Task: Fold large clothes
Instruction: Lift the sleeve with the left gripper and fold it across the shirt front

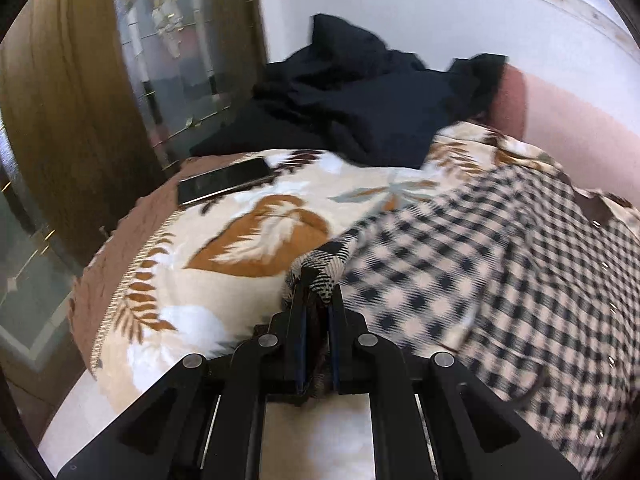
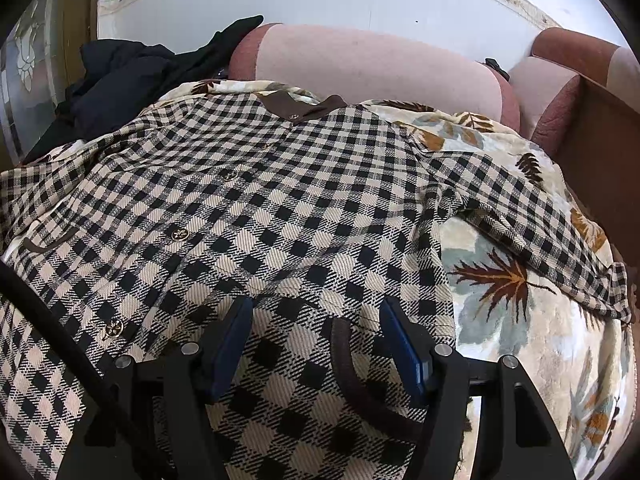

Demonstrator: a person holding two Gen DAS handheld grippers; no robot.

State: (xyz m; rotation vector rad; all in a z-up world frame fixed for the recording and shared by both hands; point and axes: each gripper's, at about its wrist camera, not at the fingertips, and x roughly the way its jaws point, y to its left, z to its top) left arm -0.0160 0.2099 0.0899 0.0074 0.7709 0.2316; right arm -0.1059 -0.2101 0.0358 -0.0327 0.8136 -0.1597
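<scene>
A beige and black checked jacket (image 2: pixel 280 200) with a brown collar (image 2: pixel 304 110) and gold buttons lies spread on a leaf-patterned blanket (image 2: pixel 520 320). In the left wrist view the jacket (image 1: pixel 480 260) fills the right side, blurred. My left gripper (image 1: pixel 318 292) is shut on a bunched edge of the jacket, at its left side. My right gripper (image 2: pixel 316 312) is open, its blue pads either side of the jacket's lower front near a brown-trimmed pocket (image 2: pixel 352 372), with nothing held.
A dark phone (image 1: pixel 224 180) lies on the blanket (image 1: pixel 220 260) at the left. A heap of black clothes (image 1: pixel 360 100) sits at the back left, also in the right wrist view (image 2: pixel 120 80). Pink sofa cushions (image 2: pixel 380 68) run behind. A wooden cabinet with glass doors (image 1: pixel 80 100) stands left.
</scene>
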